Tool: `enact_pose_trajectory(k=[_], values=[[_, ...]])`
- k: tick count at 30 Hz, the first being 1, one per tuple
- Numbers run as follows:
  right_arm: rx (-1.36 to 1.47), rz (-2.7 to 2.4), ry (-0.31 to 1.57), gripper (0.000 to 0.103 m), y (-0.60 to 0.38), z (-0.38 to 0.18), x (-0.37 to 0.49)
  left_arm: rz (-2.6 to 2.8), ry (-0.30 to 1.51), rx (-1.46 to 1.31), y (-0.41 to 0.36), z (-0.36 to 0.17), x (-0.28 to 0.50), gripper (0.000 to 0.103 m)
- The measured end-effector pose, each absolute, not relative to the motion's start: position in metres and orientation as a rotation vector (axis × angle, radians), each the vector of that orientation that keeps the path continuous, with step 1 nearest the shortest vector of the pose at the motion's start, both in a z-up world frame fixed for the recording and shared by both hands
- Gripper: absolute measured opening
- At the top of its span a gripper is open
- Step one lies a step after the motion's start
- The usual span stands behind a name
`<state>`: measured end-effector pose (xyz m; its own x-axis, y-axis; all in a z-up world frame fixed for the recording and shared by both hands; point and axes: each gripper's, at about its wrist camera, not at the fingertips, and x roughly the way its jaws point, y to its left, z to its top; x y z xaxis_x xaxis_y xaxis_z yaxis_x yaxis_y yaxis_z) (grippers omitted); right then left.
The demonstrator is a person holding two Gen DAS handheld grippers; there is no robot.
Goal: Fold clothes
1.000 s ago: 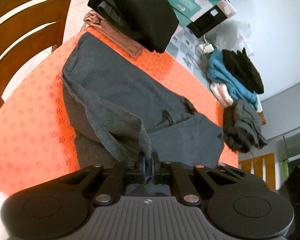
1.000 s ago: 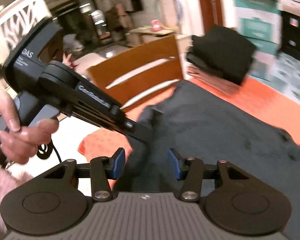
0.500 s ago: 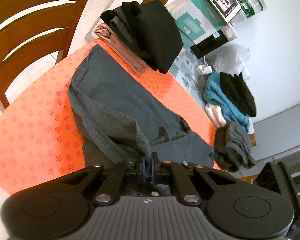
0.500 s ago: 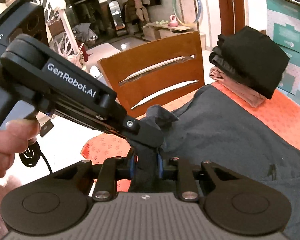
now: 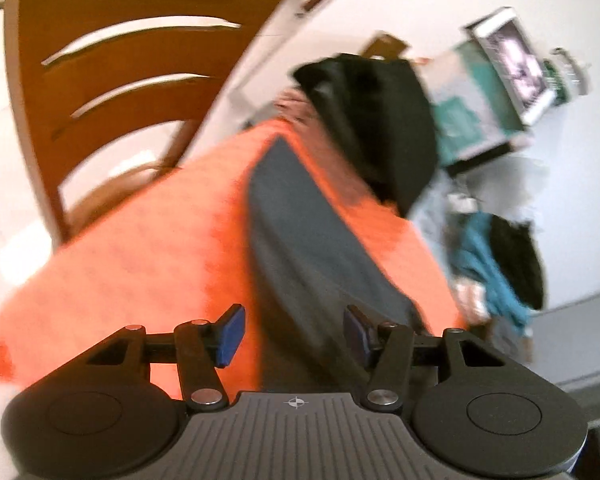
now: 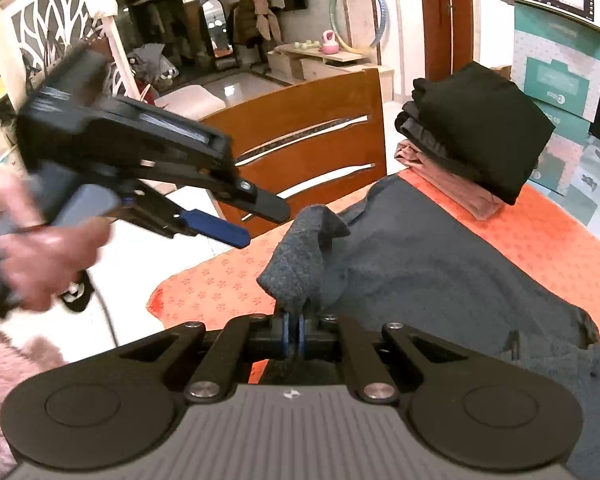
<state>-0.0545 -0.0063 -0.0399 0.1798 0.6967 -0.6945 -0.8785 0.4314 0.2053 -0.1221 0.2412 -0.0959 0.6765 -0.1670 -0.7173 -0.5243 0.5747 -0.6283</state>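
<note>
The mat point(image 6: 548, 236), orange with a small flower print, covers the table and serves as the reference here. A wooden chair point(image 6: 300, 140) stands just beyond its far edge. The grey garment point(image 6: 440, 276) lies spread across the middle of the mat, most of it flat, one corner lifted off the surface. A stack point(image 6: 476, 132) of folded dark clothes on a pinkish piece sits at the mat's far corner, touching the garment's far end. More clothes point(image 5: 496, 264), teal and black, lie off the mat's far right side; that view is blurred, so their make-up is uncertain.

The right gripper point(image 6: 294, 332) has its jaws closed tight on the raised corner of the garment, above the mat's near edge. The left gripper point(image 5: 294, 332) hangs over the mat's near side with jaws spread wide and nothing between them. A hand point(image 6: 48, 260) holds it, just off the mat's left edge.
</note>
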Motion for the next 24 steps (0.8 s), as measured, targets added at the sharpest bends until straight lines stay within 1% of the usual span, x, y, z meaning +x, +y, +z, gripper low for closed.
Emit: enact_pose_trajectory(k=[5, 7, 15, 18, 21, 22, 23, 24], values=[[-0.248, 1.096, 0.829, 0.005, -0.015, -0.039, -0.055, 0.287, 0.878, -0.896, 0.269, -0.115, -0.085, 0.058], [-0.242, 1.081, 0.834, 0.005, -0.019, -0.038, -0.055, 0.285, 0.89, -0.878, 0.276, -0.12, -0.065, 0.061], [-0.222, 1.037, 0.851, 0.005, -0.022, -0.043, -0.055, 0.286, 0.909, -0.807, 0.293, -0.139, 0.027, 0.065], [-0.215, 1.021, 0.857, 0.005, -0.023, -0.045, -0.055, 0.298, 0.929, -0.758, 0.296, -0.147, 0.056, 0.065], [-0.205, 1.008, 0.859, 0.005, -0.024, -0.046, -0.057, 0.323, 0.967, -0.703, 0.298, -0.156, 0.075, 0.063], [-0.201, 1.003, 0.86, 0.005, -0.025, -0.046, -0.057, 0.32, 0.978, -0.692, 0.299, -0.159, 0.079, 0.061], [-0.198, 0.999, 0.861, 0.005, -0.025, -0.047, -0.058, 0.317, 0.989, -0.682, 0.299, -0.162, 0.083, 0.058], [-0.193, 0.993, 0.862, 0.005, -0.026, -0.047, -0.058, 0.315, 0.988, -0.673, 0.298, -0.163, 0.084, 0.051]])
